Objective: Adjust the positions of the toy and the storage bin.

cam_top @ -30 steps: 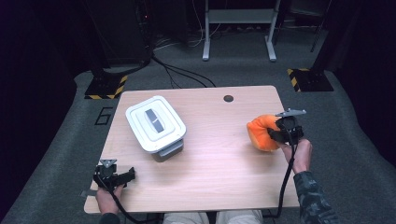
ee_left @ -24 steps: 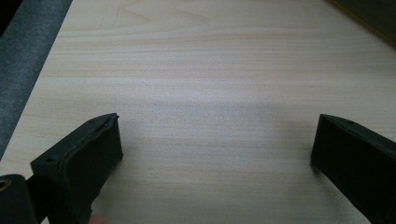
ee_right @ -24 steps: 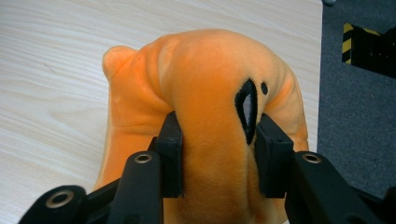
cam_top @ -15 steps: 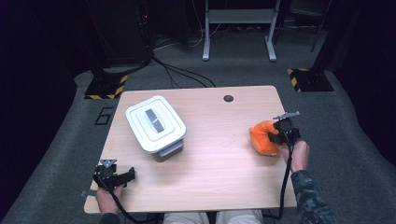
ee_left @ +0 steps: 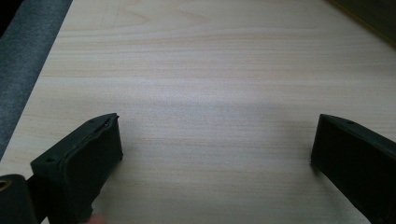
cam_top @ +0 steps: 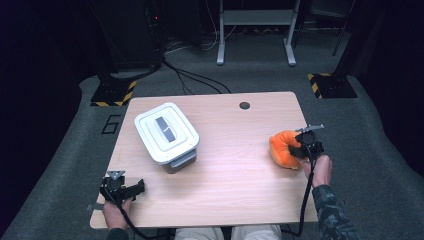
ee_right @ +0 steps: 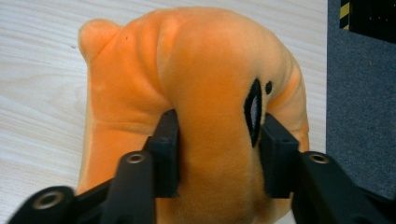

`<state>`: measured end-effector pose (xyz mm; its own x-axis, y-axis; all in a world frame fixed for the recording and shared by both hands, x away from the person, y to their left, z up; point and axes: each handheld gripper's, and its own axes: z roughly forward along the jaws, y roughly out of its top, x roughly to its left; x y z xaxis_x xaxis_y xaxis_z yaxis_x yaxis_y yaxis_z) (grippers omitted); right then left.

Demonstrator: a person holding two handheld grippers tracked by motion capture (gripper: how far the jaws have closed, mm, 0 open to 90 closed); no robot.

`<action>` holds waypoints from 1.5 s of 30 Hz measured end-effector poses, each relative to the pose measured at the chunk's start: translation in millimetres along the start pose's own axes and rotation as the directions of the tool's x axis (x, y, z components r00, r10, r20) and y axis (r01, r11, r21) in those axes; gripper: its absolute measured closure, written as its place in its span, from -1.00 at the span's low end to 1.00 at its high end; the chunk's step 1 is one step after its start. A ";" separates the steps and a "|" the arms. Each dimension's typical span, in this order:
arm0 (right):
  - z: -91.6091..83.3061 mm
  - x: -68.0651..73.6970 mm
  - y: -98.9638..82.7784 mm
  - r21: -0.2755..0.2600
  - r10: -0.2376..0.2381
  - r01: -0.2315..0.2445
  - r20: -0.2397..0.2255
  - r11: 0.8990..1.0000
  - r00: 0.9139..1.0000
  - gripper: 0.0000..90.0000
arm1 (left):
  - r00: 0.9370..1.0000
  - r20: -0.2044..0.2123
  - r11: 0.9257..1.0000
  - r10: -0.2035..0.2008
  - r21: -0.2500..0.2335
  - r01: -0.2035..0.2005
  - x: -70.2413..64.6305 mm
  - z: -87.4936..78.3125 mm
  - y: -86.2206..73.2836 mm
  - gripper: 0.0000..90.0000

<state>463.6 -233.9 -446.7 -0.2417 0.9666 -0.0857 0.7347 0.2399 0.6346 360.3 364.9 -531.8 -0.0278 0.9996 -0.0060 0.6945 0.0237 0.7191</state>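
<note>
We see an orange plush toy [ee_right: 205, 93] with black stitching, black tools, a white box [cam_top: 166, 132] with a grey handle, a pale wood-grain counter [cam_top: 235, 170], and yellow-black striped floor markings [cam_top: 114, 94].

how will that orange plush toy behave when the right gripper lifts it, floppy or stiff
Probably soft and floppy: the orange plush toy bulges around the right gripper, whose fingers dent its fabric. It looks light for its size, being stuffed. The fuzzy surface should grip well, and it seems unlikely to roll or break.

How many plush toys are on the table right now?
1: the orange plush toy at the table's right edge, between the jaws of the right gripper. The white lidded box could hide others.
</note>
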 end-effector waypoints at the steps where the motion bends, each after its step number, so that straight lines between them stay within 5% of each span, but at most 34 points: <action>1: -1.8 0.4 0.9 -0.004 0.003 -0.003 0.000 1.000 1.000 -0.05 | 1.000 0.000 1.000 0.000 0.000 0.000 0.0 0.0 0.0 -0.96; 7: -15.2 -1.9 5.8 -0.058 0.043 -0.045 -0.037 0.997 0.998 -0.61 | 1.000 0.000 1.000 0.000 0.000 0.000 0.0 0.0 0.0 -0.96; 17: -34.0 11.2 11.9 -0.105 0.027 -0.037 -0.101 0.994 0.995 -0.76 | 1.000 0.000 1.000 0.000 0.000 0.000 0.0 0.0 0.0 -0.96; 26: -40.1 39.0 20.2 -0.111 -0.048 0.032 -0.149 0.993 0.988 -0.80 | 1.000 0.000 1.000 0.000 0.000 0.000 0.1 0.0 0.0 -0.96; 35: -44.8 81.7 32.1 -0.140 -0.128 0.097 -0.238 0.985 0.963 -0.80 | 1.000 0.000 1.000 0.000 0.000 0.000 0.1 0.1 0.0 -0.96; 45: -45.3 113.5 42.6 -0.149 -0.184 0.147 -0.279 0.978 0.943 -0.80 | 1.000 0.002 1.000 0.000 -0.001 0.000 0.1 0.1 0.0 -0.96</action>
<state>438.7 -118.0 -394.6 -0.5398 0.8417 0.0163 0.5883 0.3633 0.7225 360.4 365.0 -531.8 -0.0264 0.9996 -0.0074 0.6934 0.0237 0.7201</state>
